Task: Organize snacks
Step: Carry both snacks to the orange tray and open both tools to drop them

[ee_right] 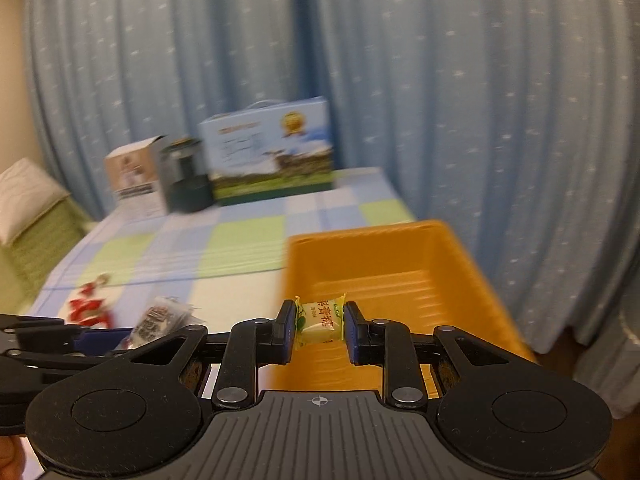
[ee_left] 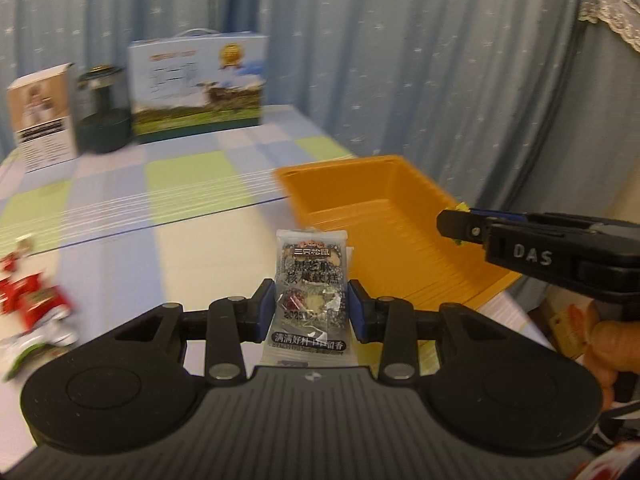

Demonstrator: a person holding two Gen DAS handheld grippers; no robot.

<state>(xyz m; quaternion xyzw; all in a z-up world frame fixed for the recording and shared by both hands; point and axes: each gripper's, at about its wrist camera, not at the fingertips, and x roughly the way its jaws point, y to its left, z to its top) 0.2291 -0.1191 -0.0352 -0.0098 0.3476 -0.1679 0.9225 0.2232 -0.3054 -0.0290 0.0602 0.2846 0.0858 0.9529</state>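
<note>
My left gripper is shut on a clear black-sesame snack packet, held upright above the table just left of the orange tray. My right gripper is shut on a small yellow-green wrapped candy, held over the near part of the orange tray. The right gripper also shows in the left wrist view, over the tray's right side. The left gripper's packet shows at the left in the right wrist view. Red snack packets lie on the table at the left.
A checkered cloth covers the table. At the far end stand a blue-and-green gift box, a dark green jar and a brown-and-white carton. Blue curtains hang behind. A cushion lies at far left.
</note>
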